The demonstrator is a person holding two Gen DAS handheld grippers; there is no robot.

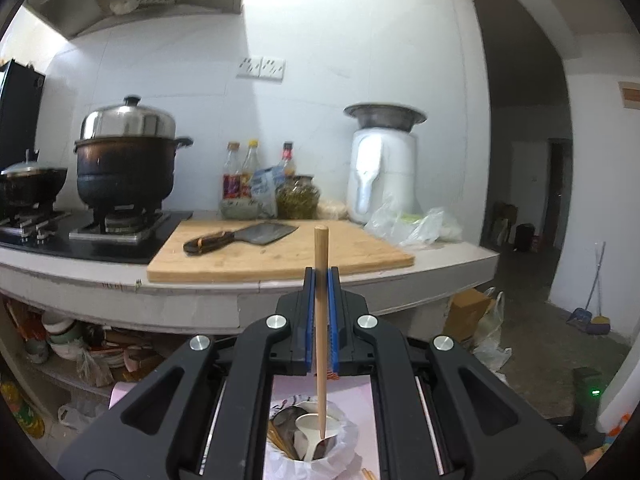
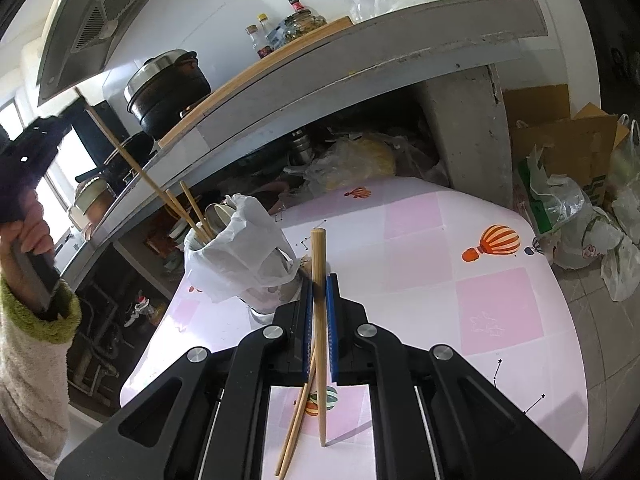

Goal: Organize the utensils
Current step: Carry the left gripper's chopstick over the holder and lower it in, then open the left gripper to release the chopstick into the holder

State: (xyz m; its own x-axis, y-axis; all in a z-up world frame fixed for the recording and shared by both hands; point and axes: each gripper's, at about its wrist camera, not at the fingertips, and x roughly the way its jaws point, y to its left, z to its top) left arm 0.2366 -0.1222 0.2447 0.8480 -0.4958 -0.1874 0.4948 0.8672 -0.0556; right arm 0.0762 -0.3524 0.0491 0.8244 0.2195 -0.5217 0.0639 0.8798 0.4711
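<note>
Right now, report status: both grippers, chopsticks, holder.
Left gripper shut on a chopstick, tip over utensil holder. Right gripper shut on another chopstick. Two loose chopsticks on the table.

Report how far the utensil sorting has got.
Done: two chopsticks and spoons already stand in the bag-lined holder. In hand: the left gripper lowers a chopstick over the holder; the right gripper grips another chopstick. Left: two loose chopsticks on the table.
</note>
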